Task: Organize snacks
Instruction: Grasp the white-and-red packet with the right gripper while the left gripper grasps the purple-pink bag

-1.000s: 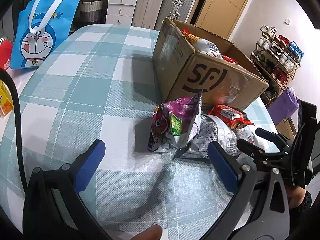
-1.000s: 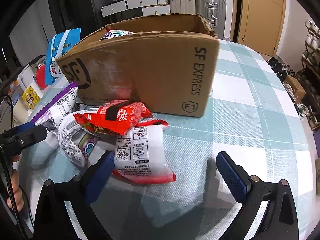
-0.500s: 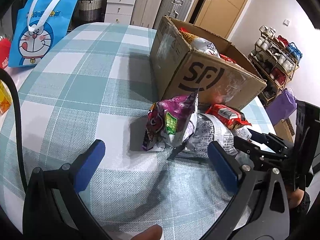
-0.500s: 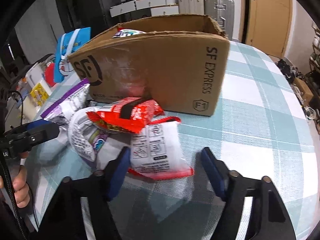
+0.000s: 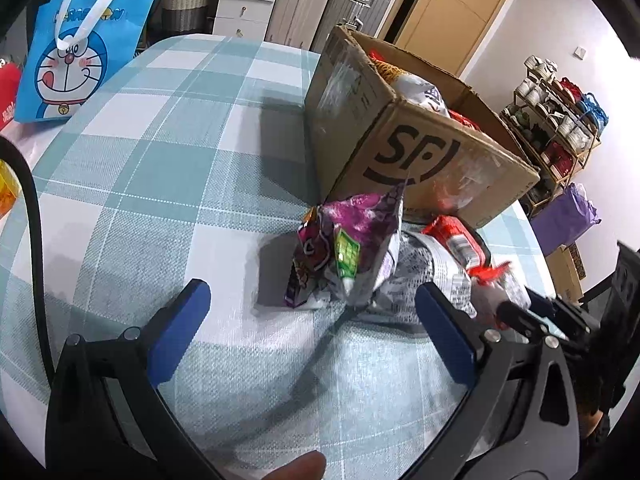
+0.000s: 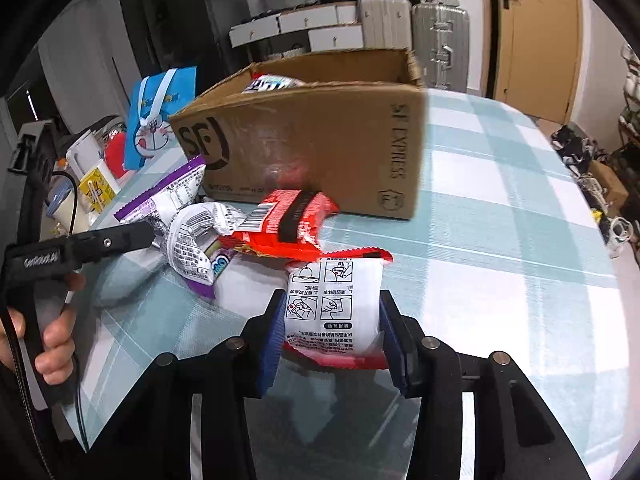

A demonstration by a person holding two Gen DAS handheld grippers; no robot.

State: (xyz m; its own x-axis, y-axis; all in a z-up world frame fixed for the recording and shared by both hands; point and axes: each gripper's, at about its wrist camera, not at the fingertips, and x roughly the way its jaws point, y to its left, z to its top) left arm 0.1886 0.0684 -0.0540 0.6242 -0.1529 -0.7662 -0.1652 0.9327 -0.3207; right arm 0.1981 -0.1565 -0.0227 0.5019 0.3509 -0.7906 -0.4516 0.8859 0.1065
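Right gripper (image 6: 332, 330) clamps the white packet (image 6: 334, 304) in front of the box (image 6: 320, 140); left gripper (image 5: 312, 316) gapes wide, empty. Next, probably: lift it over the box rim.

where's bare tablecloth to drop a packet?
Bare check cloth right of the cardboard box, and between box and blue cartoon bag. Crowded: snack pile at the box front, where the right claw grips a white packet.

Blue Doraemon tote bag (image 5: 76, 60) far left beyond claw, upright at table edge; checked tablecloth (image 5: 160, 184) beneath claw; suitcases (image 6: 440, 44) and white drawers (image 5: 244, 4) straight ahead, far; wooden door (image 6: 536, 40) right; shoe rack (image 5: 556, 120) far right.
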